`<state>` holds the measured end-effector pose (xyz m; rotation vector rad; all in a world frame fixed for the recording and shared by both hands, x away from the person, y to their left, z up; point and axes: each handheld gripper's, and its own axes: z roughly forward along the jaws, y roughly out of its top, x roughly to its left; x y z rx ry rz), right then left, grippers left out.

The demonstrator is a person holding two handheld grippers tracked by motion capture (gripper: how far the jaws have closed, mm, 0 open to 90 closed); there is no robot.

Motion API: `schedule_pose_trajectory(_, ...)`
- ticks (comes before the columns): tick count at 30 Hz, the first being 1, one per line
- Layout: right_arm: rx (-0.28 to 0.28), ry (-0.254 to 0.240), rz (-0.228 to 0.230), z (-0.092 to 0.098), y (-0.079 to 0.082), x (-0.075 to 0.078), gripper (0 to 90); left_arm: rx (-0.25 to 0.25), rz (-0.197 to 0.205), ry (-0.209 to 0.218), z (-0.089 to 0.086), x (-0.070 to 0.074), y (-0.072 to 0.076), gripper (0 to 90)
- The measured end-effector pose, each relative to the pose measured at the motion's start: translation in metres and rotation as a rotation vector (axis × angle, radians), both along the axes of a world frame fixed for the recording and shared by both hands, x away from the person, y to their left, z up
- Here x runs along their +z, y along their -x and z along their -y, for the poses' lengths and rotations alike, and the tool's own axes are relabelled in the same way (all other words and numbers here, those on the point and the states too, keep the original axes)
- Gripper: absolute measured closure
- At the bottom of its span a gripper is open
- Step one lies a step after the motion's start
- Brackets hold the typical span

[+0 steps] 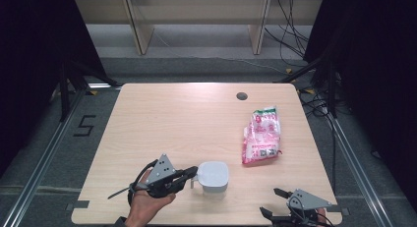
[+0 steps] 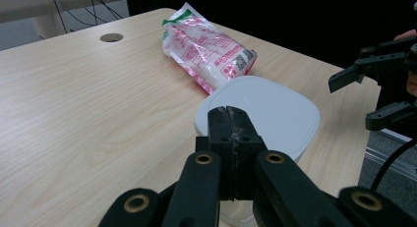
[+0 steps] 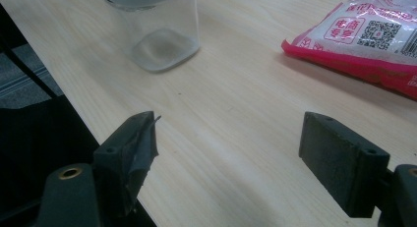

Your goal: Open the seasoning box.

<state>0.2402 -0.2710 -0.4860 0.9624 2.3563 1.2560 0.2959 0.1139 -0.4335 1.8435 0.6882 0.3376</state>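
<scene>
Clear plastic container [image 1: 212, 177] with white lid sits upright near front edge of table [image 1: 162, 119], a bit right of centre. Small handle tab on its left side is pinched by left gripper [image 1: 193, 175]; left gripper view shows the two black jaws pressed flat together right at the lid rim [image 2: 255, 111]. Left hand [image 1: 150, 200] comes in from bottom, palm under the tool, forearm angled up-right, gripper lying roughly level and pointing right at the container. Right gripper [image 1: 275, 201] rests at front right corner of table, well apart from container, jaws spread wide with bare table between them. Pink and white snack bag [image 1: 261, 135] lies flat further back on the right side, apart from the container.
</scene>
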Motion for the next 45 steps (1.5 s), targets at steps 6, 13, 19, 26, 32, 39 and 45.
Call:
schedule_pose_trajectory(6,-0.001,0.007,0.009,0.000,0.000,0.001,23.3,-0.004,-0.009,-0.006,0.006,-0.004,-0.003,89.2)
schedule_pose_trajectory(13,-0.006,0.007,0.005,-0.004,0.002,0.003,29.1,0.003,0.001,-0.019,0.008,-0.005,-0.003,89.2)
schedule_pose_trajectory(19,0.021,-0.008,0.061,-0.006,-0.004,0.004,38.8,0.013,-0.005,-0.007,0.005,-0.006,-0.004,89.2)
schedule_pose_trajectory(26,0.084,-0.066,0.114,-0.022,-0.014,0.016,61.4,0.010,-0.006,-0.002,0.005,-0.007,-0.004,89.2)
schedule_pose_trajectory(32,0.113,-0.094,0.123,-0.040,-0.025,0.021,75.2,0.018,-0.006,0.001,0.004,-0.008,-0.004,89.2)
schedule_pose_trajectory(39,0.155,-0.116,0.154,-0.056,-0.031,0.027,89.8,0.018,-0.006,0.000,0.003,-0.008,-0.004,89.2)
schedule_pose_trajectory(45,0.173,-0.094,0.158,-0.076,-0.037,0.030,90.0,0.017,-0.004,-0.004,0.003,-0.008,-0.004,89.2)
